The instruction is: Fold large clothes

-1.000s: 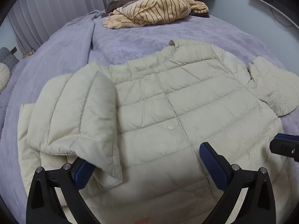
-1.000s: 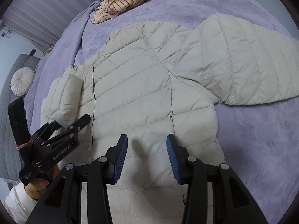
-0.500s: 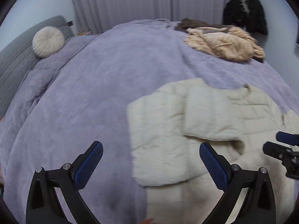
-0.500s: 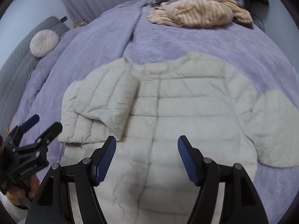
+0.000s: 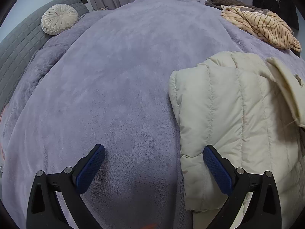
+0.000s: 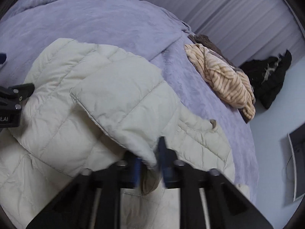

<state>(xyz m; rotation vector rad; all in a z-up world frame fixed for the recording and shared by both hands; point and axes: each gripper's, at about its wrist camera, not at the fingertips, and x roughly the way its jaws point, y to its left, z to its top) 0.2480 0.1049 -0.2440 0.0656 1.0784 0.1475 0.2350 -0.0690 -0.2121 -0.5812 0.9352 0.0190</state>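
A cream quilted puffer jacket [image 5: 238, 118] lies on the purple bed cover; it also fills the right wrist view [image 6: 63, 126]. My left gripper [image 5: 152, 169] is open and empty over bare cover, its right finger beside the jacket's left folded edge. My right gripper [image 6: 149, 164] is shut on the jacket's right sleeve [image 6: 124, 103] at the cuff and holds it lifted over the jacket body. The left gripper's body [image 6: 11, 99] shows at the left edge of the right wrist view.
The purple bed cover [image 5: 114, 76] spreads wide to the left. A striped tan garment [image 5: 263, 26] lies at the far right; it also shows in the right wrist view [image 6: 223, 80]. A round cream cushion [image 5: 59, 21] leans on the grey headboard. Black clothes [image 6: 270, 80] hang by the wall.
My right gripper has closed on the right sleeve and lifted it over the jacket. My left gripper has swung left, away from the jacket, and stays open.
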